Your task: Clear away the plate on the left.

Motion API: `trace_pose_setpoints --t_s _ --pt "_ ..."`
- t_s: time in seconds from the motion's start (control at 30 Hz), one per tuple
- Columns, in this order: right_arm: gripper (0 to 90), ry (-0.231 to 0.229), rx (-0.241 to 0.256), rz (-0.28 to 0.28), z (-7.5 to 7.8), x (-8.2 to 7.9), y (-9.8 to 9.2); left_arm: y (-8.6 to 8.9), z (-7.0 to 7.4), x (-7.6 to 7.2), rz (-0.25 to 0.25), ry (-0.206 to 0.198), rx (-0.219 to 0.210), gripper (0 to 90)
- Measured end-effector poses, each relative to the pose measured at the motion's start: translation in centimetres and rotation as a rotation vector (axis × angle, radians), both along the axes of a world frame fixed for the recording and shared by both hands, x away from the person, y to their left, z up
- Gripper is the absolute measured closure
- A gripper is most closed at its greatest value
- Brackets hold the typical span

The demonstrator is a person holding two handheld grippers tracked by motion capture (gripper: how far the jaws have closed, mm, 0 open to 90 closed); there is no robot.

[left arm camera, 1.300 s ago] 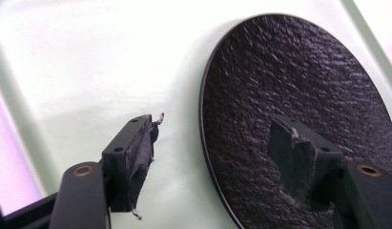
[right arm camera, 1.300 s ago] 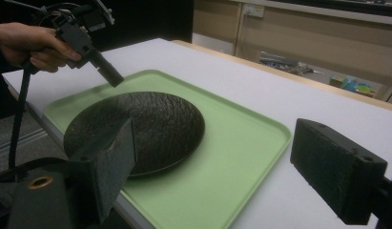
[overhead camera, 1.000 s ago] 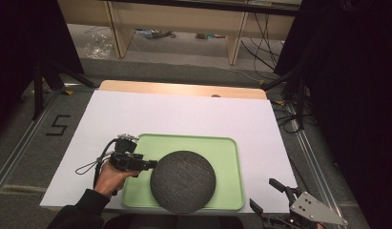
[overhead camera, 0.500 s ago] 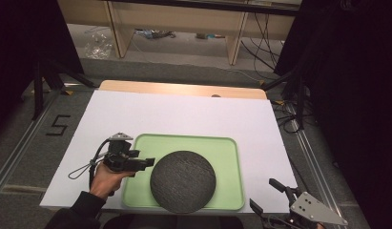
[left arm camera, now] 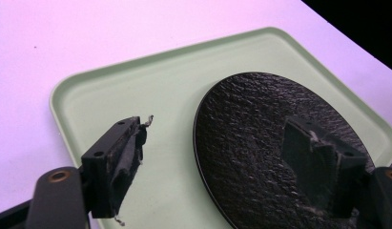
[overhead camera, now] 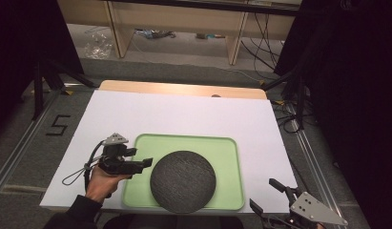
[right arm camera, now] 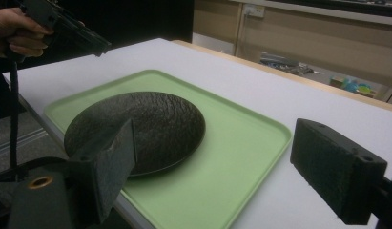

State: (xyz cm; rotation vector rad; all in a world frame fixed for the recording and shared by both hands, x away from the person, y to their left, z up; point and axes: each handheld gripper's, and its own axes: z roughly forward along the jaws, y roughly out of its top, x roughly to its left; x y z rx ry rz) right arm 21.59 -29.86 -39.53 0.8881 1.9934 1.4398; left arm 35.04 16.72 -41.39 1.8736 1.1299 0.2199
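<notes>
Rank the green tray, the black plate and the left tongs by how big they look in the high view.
1. Green tray, largest; the plate sits inside its rim.
2. Black plate, covering much of the tray's near half.
3. Left tongs, smallest, though they are held above the table, nearer the camera, which flatters their size.

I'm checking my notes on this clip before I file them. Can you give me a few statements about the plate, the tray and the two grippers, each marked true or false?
1. The black plate lies on the green tray. True.
2. The left gripper is shut on the plate's rim. False: its jaws stand open, over the tray's left part, and hold nothing.
3. The tray sits on a white table cover. True.
4. The right gripper hovers over the middle of the plate. False: it is off the table's near right corner, jaws open.
5. The plate carries food. False: its textured surface is bare.
</notes>
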Motion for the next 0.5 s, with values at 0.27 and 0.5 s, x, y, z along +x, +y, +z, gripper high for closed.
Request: trace_pose_setpoints --t_s 0.27,0.5 --pt "16.6 -0.001 0.001 0.001 0.0 0.0 0.0 0.6 0.3 -0.9 -0.001 -0.034 -0.004 21.8" --pt "16.6 0.002 -0.018 -0.007 0.1 -0.1 -0.1 1.1 0.7 -1.5 0.013 -0.071 -0.017 21.6"
